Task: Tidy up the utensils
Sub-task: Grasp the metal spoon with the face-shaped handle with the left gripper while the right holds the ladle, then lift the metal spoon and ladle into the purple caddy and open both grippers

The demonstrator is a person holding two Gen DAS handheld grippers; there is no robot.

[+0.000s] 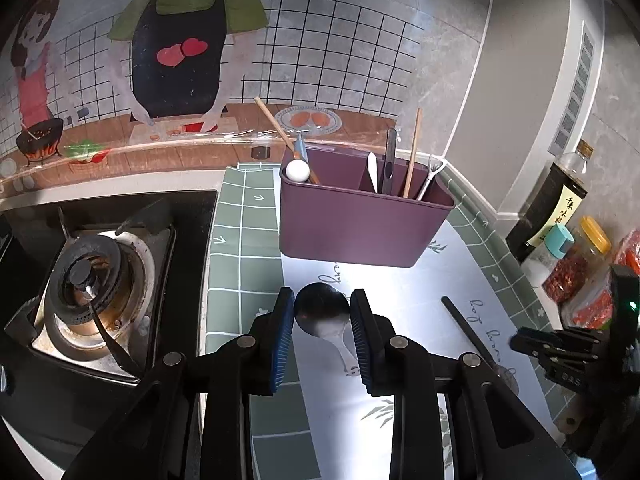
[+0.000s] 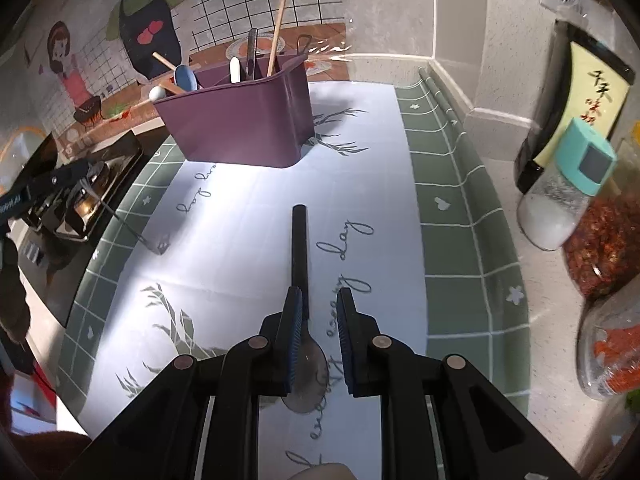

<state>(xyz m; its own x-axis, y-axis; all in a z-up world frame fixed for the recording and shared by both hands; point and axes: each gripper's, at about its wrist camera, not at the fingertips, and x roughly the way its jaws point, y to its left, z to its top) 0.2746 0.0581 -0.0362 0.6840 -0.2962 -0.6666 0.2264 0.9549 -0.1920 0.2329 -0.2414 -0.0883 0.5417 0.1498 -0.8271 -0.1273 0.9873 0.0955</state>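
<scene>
A steel spoon point(image 1: 322, 312) sits bowl-first between the blue pads of my left gripper point(image 1: 322, 332), which is shut on it and holds it above the mat. Its thin handle point(image 2: 132, 228) slants down toward the mat in the right wrist view, below the left gripper point(image 2: 80, 180). A black-handled spoon point(image 2: 300, 248) lies on the white mat. My right gripper point(image 2: 320, 336) straddles its neck, with a gap at the right pad. The purple utensil caddy point(image 1: 360, 224) stands at the back with chopsticks, a white spoon and a blue spoon inside.
A gas stove point(image 1: 92, 292) lies left of the green-edged mat point(image 1: 240, 240). On the right stand a dark sauce bottle point(image 1: 548, 208), a salt shaker point(image 2: 560, 200) and chili jars point(image 2: 608, 240). A tiled wall and corner close the back.
</scene>
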